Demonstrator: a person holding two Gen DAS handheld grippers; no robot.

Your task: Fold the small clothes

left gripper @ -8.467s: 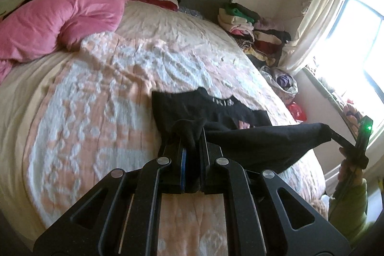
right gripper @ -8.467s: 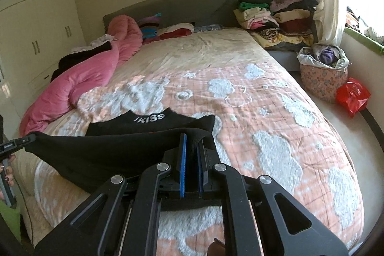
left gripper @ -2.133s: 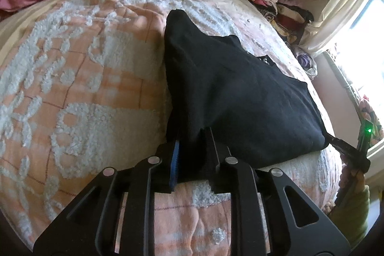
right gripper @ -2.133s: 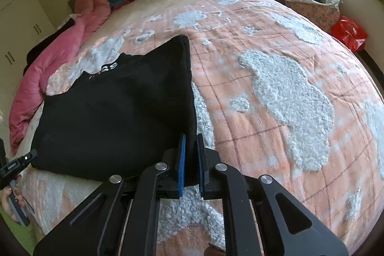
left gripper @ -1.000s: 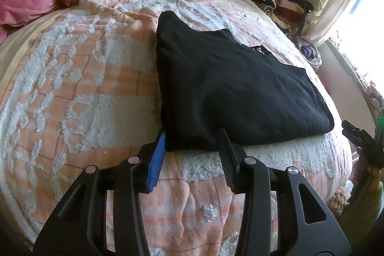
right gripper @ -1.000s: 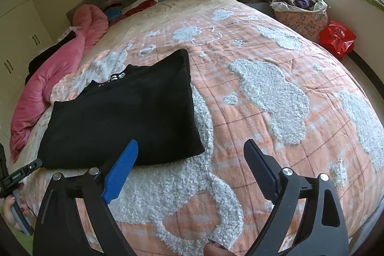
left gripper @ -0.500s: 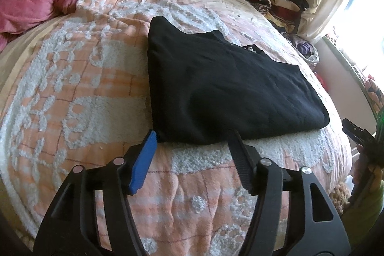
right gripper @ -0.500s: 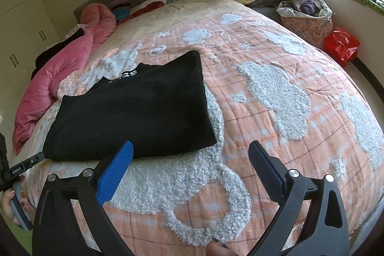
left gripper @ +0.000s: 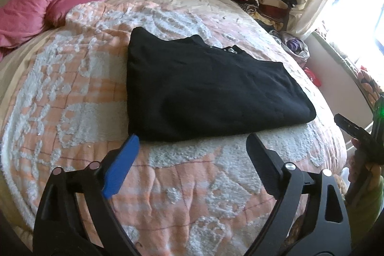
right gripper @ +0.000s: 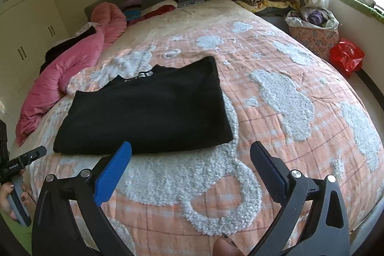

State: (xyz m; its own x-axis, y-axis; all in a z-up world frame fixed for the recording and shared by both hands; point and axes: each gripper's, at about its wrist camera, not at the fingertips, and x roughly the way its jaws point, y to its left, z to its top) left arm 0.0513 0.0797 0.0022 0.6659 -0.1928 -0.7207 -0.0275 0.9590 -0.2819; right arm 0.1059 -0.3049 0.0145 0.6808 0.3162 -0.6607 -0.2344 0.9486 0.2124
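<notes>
Both grippers have let go. The left gripper point(left gripper: 193, 145) and right gripper point(right gripper: 190, 154) now hang spread wide and empty over the bed's near edge. Just beyond them the black garment point(left gripper: 206, 88) lies folded flat on the blanket point(left gripper: 72, 92), apparently one fold done, though its layers are hard to read.

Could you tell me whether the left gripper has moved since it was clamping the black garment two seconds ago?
Yes. The left gripper has opened and drawn back from the black garment, toward the near edge of the bed.
</notes>
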